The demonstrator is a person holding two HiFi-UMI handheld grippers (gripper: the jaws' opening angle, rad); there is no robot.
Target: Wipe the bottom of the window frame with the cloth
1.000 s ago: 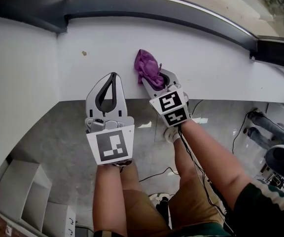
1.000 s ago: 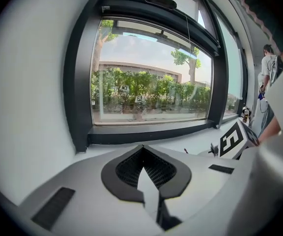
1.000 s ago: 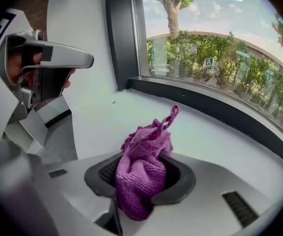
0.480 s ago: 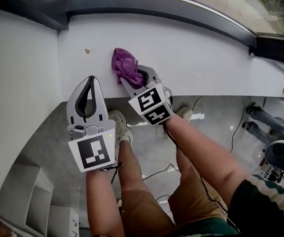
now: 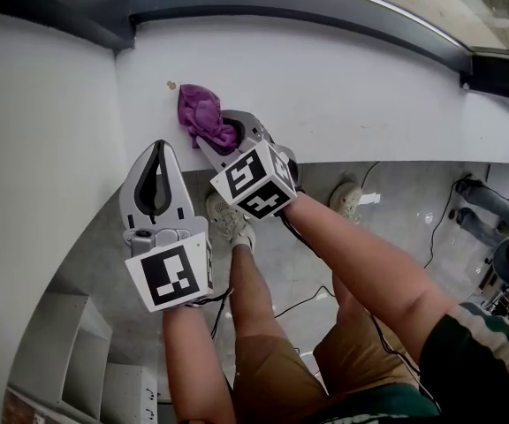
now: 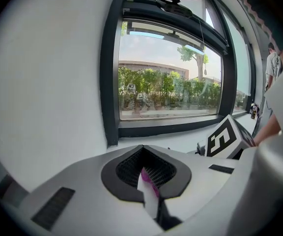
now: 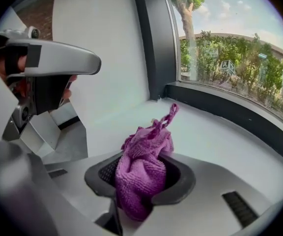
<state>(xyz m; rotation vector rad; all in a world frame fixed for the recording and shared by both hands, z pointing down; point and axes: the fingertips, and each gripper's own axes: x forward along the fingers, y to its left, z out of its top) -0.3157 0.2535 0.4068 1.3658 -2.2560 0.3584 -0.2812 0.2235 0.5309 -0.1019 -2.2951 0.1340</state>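
Status: wipe in progress, completion not verifiable.

1. Right gripper [image 5: 212, 136]: jaws are clamped on the purple cloth [image 5: 199, 110]. The right gripper view shows a bunched wad filling the jaw opening, with a twisted tail standing up in front.
2. Cloth position: on the white sill [image 5: 352, 87], near its left end, close to the corner where the side wall [image 5: 34, 104] meets the sill. The cloth appears to touch the sill surface.
3. Left gripper [image 5: 157, 153]: jaws are together and grip nothing identifiable. A thin pink sliver shows at their seam in the left gripper view, and what it is cannot be told. This gripper is held below the sill edge, beside the right gripper, and plays no part in the wipe.
4. Remaining work, as a judgement: a small speck [image 5: 171, 85] sits just beside the cloth, not yet wiped off. The dark bottom rail of the window frame [image 5: 281, 11] lies apart from the cloth. No wipe track is visible on the sill, so the covered portion cannot be determined.
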